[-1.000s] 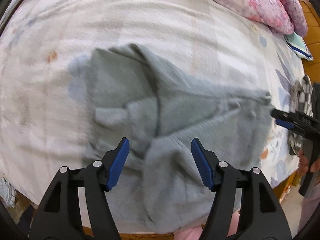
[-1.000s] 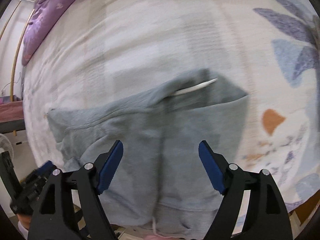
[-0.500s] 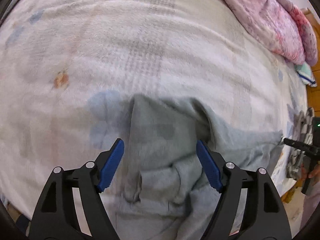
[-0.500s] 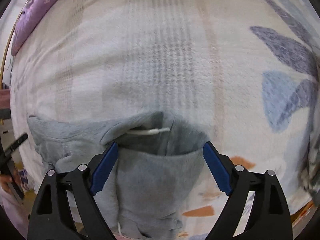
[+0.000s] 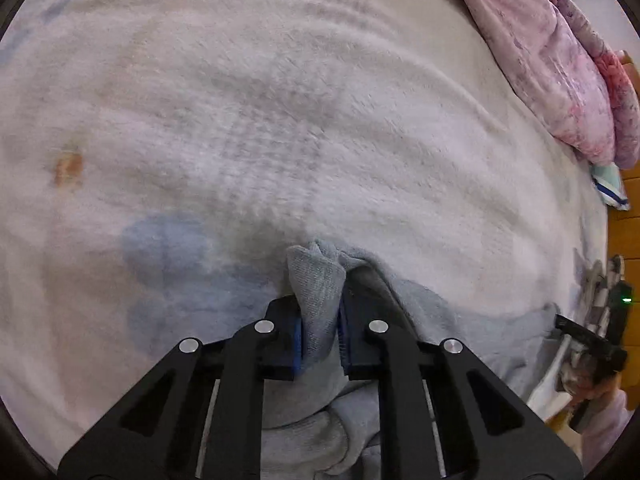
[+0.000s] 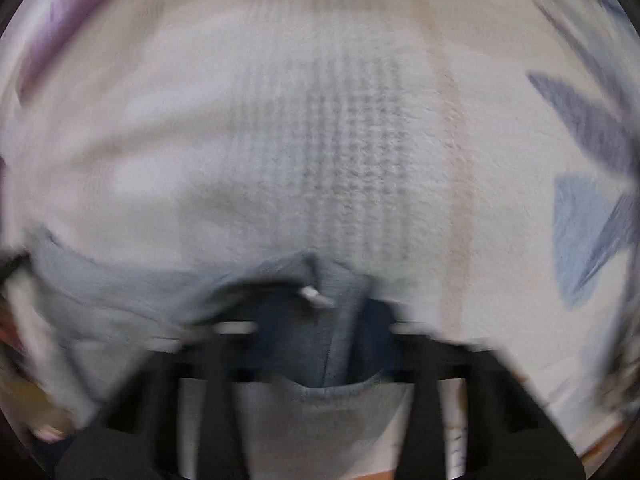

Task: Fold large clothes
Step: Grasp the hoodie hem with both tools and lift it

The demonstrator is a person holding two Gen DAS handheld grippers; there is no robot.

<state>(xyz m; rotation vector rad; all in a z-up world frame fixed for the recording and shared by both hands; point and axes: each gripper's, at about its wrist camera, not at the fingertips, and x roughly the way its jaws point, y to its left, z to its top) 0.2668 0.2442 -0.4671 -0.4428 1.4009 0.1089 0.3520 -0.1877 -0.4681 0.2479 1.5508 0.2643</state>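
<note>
A grey-green sweatshirt (image 5: 460, 320) lies along the near edge of the bed. In the left wrist view my left gripper (image 5: 320, 312) points down, and its closing jaws pinch a raised fold of the grey cloth between the blue pads. The right wrist view is blurred. There my right gripper (image 6: 324, 320) is closing too, with the sweatshirt (image 6: 120, 292) bunched between its jaws beside a white drawstring tip (image 6: 316, 296). The right gripper (image 5: 588, 344) also shows at the far right of the left wrist view, gripping the garment's other end.
A pale fleece blanket (image 5: 280, 100) with blue and orange patches covers the bed. A pink quilt (image 5: 560, 60) is heaped at the far right, with a folded teal cloth (image 5: 610, 188) below it. A striped cloth (image 5: 600, 280) lies at the right edge by the wooden floor.
Both grippers came down onto the sweatshirt and went from wide open to shut on its cloth. The left one moved toward the garment's far left corner.
</note>
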